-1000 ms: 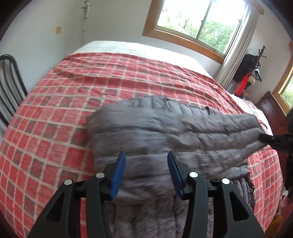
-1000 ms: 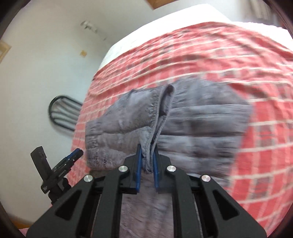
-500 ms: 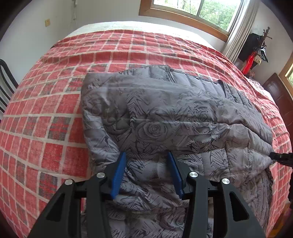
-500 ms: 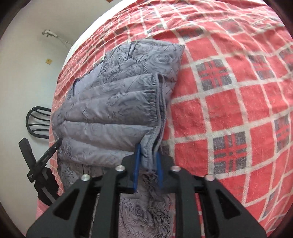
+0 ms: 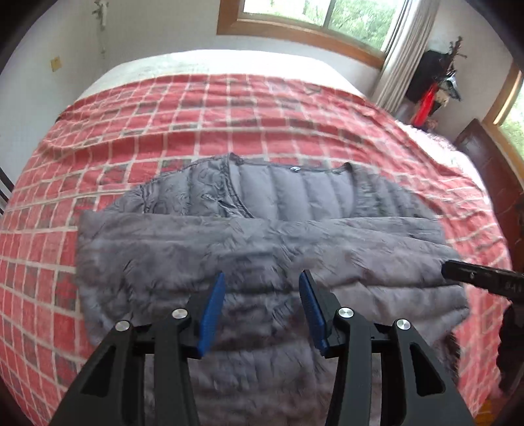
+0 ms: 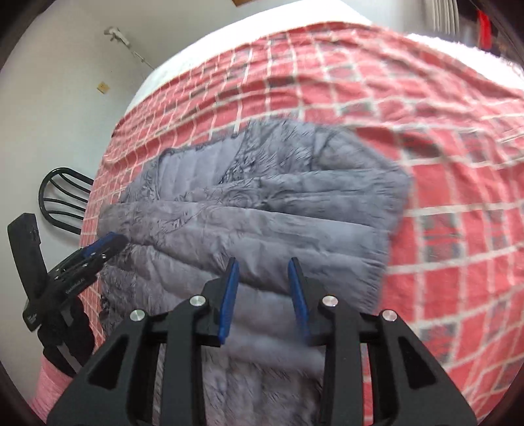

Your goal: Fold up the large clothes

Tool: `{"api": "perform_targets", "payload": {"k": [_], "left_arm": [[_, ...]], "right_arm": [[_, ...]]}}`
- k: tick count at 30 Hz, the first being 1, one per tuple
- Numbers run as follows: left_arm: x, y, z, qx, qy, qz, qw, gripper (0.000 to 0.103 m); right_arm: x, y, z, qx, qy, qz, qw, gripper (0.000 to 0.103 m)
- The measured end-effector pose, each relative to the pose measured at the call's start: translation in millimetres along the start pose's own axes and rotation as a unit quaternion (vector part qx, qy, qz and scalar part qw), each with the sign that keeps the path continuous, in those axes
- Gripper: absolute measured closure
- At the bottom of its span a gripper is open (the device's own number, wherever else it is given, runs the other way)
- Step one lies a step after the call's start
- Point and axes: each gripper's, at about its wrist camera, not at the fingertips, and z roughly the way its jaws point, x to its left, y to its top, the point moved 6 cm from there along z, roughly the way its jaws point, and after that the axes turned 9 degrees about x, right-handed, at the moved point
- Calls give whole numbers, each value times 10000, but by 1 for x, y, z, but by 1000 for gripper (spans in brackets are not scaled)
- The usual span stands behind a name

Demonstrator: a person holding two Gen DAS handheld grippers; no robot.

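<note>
A grey quilted puffer jacket lies on the bed, its lower part folded up over the body, collar at the far side. It also shows in the right wrist view. My left gripper is open and empty, just above the jacket's near fold. My right gripper is open and empty above the jacket's near right part. The left gripper shows at the left of the right wrist view; the right gripper's tip shows at the right edge of the left wrist view.
The bed carries a red checked blanket. A black chair stands by the white wall on the left. A window, a curtain and a dark wooden board are on the far and right sides.
My right gripper has opened and let go of the jacket's edge, which now lies flat. Both grippers have drawn back and up from the jacket. The left stayed open.
</note>
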Motion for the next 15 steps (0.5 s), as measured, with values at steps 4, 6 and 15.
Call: {"api": "perform_targets", "payload": {"k": [4, 6, 15], "left_arm": [[9, 4, 29, 298, -19, -47, 9995, 55], [10, 4, 32, 346, -23, -14, 9994, 54], [4, -22, -20, 77, -74, 50, 9999, 56]], "right_arm": [[-6, 6, 23, 163, 35, 112, 9998, 73], [-5, 8, 26, 206, 11, 75, 9998, 73], [23, -25, -24, -46, 151, -396, 9991, 67]]}}
